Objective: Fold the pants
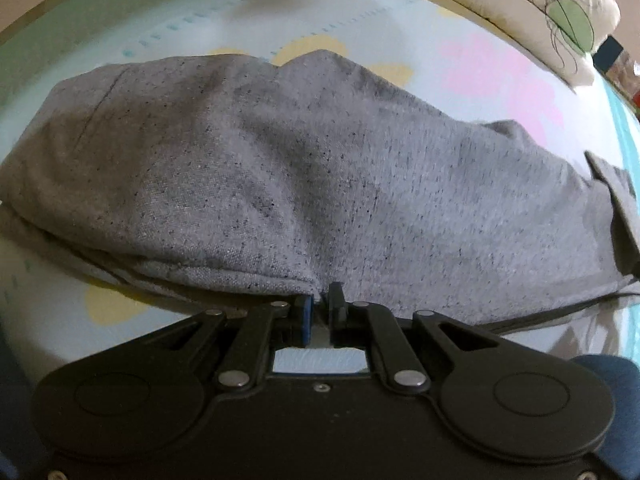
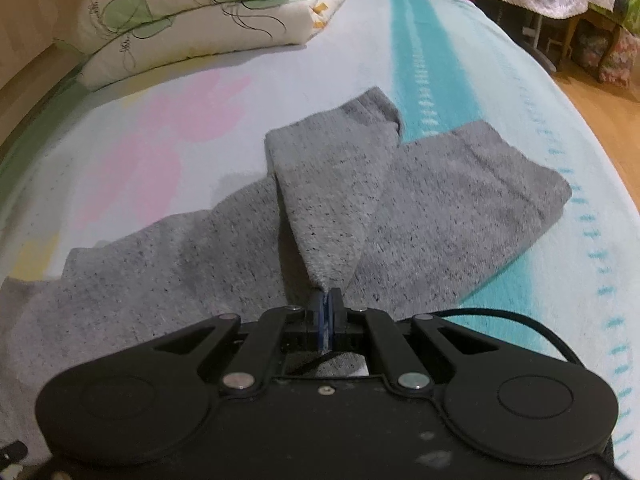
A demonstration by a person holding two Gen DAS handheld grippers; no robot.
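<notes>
A bed (image 2: 280, 80) in a pale sheet with pink, yellow and teal patches is filling both views, wooden floor (image 2: 600, 112) showing at 2 o'clock. A folded duvet (image 2: 192, 20) is lying at 11 o'clock. Grey pants (image 1: 320, 180) are sprawling across the bed. The left gripper (image 1: 320, 304) is pinching their near edge; the right gripper (image 2: 329, 304) is clamping a leg end.

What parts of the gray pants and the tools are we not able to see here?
- Left wrist view: the pants run off the left and right edges, so waistband and cuffs cannot be told.
- Left wrist view: whether the left tool really pinches cloth; the fabric edge hides the gap.
- Right wrist view: the cloth under the right tool is hidden by its black body.
- Both views: the blanket beneath the pants is covered.
</notes>
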